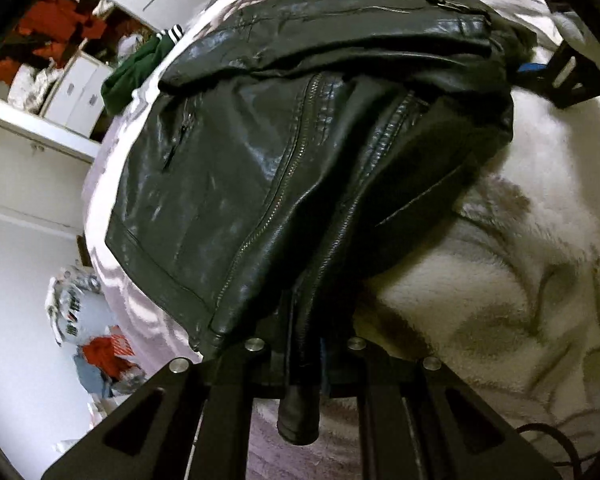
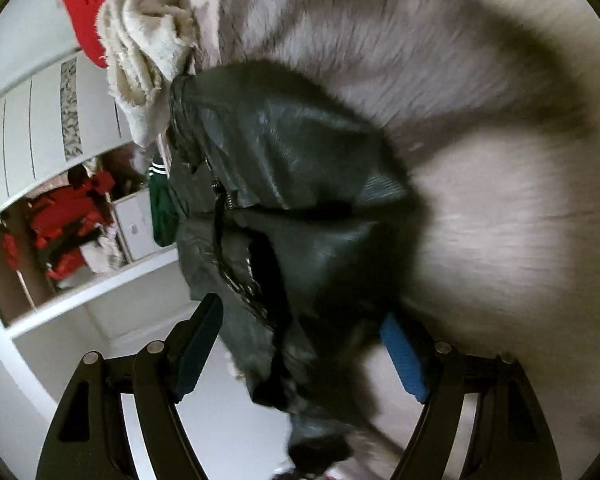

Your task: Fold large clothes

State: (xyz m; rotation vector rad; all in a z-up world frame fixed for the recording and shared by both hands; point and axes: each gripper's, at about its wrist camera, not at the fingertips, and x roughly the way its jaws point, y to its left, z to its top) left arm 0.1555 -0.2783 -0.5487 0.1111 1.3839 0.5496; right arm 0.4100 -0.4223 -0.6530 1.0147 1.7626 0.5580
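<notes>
At the bottom centre of the left wrist view we have the left gripper point(image 1: 302, 364) pressed together on a fold of the black leather jacket point(image 1: 284, 168), pinching its zippered front edge so that a rolled bit of leather pokes back between the fingers toward the camera. From there the jacket spreads up across the middle of the frame, front side up, with its zipper point(image 1: 260, 216) running diagonally and a sleeve folded across the top. It lies on a fuzzy cream blanket point(image 1: 500, 280) that fills the right side of the frame.

In the right wrist view our right gripper point(image 2: 300, 344) stands spread wide, its blue pads point(image 2: 404, 356) on either side of the jacket's point(image 2: 300, 152) lower folds. The picture is smeared, so we cannot tell whether either pad touches the leather. In the left wrist view this gripper shows at the upper right point(image 1: 556, 76), beside the jacket's far end.

Further out, a green garment with white stripes point(image 1: 140, 68) lies just beside the jacket at upper left, and a cream fleece point(image 2: 144, 52) is bunched at the upper left of the right view. Beyond that, an open white wardrobe point(image 2: 92, 292) holds red clothes point(image 2: 68, 216) and a small white drawer unit point(image 2: 136, 224) inside it.
</notes>
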